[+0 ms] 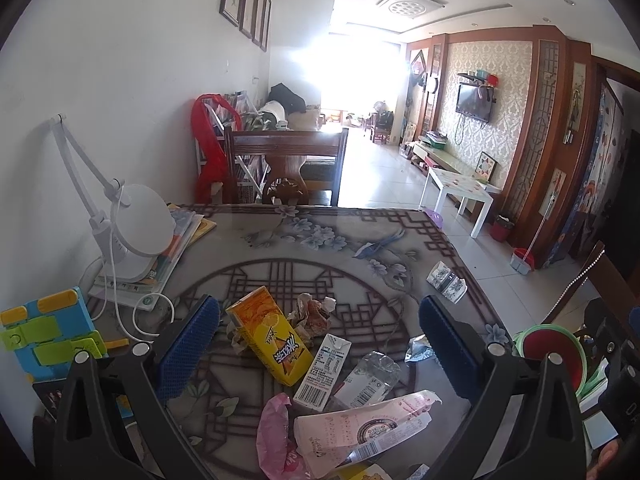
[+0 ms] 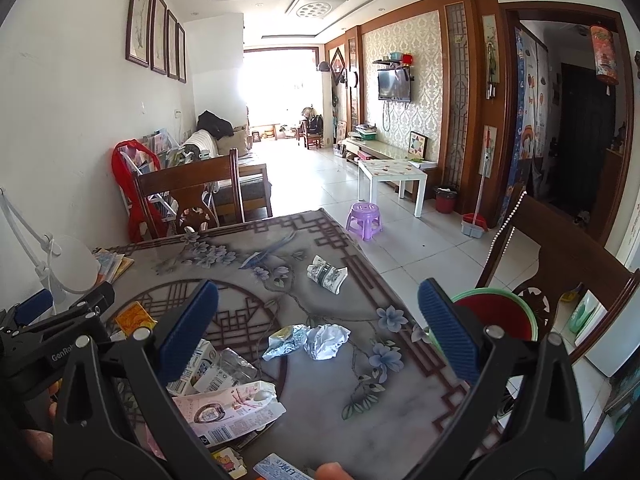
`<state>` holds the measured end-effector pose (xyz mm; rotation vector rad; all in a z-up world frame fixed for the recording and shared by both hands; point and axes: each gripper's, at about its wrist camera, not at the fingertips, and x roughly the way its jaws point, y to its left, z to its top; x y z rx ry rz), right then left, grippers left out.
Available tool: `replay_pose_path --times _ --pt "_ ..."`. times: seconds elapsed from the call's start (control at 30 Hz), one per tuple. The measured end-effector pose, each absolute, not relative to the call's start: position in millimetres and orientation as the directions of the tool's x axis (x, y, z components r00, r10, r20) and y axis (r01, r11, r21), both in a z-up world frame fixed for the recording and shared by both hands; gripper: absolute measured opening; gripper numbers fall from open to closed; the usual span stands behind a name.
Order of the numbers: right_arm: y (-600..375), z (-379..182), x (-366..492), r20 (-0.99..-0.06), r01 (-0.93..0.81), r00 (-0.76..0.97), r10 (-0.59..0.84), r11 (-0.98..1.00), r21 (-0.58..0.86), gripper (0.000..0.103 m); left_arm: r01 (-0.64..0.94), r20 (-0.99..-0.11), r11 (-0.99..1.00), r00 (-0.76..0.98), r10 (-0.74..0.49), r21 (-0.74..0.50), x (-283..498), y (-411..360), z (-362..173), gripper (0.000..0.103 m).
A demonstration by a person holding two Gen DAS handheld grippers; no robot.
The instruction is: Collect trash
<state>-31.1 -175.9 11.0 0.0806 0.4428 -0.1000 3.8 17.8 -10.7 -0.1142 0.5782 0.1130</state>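
Observation:
Trash lies on the patterned table [image 1: 320, 240]. My left gripper [image 1: 320, 344] is open above a yellow drink carton [image 1: 270, 340], a white milk carton [image 1: 322, 372], a crushed clear bottle [image 1: 370, 376], crumpled paper [image 1: 314, 314], a pink carton [image 1: 360, 428] and a pink bag [image 1: 276, 436]. My right gripper [image 2: 318, 340] is open above a crumpled silver wrapper [image 2: 308, 340]. A folded patterned wrapper [image 2: 326, 274] lies farther back. The pink carton [image 2: 228, 408] and the other gripper [image 2: 60, 332] show at the left.
A red-and-green basin [image 2: 496, 316] stands off the table's right edge by a wooden chair [image 2: 568, 268]. A white desk lamp [image 1: 132, 236] sits on books at the left, with a blue-green stand [image 1: 44, 336]. A chair [image 1: 286, 168] stands at the far edge.

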Motion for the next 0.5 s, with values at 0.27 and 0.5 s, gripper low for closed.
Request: replay_pose_path --times 0.27,0.5 --pt "-175.6 12.6 -32.8 -0.423 0.114 0.903 -0.079 0.992 0.06 0.098 -0.132 -0.55 0.989 0.832 0.072 -0.071 4.1 18.1 -10.8 0.095" --pt "-178.6 12.7 -33.8 -0.435 0.118 0.898 -0.072 0.99 0.078 0.098 -0.13 -0.55 0.989 0.832 0.07 -0.07 4.3 17.3 -11.9 0.095"
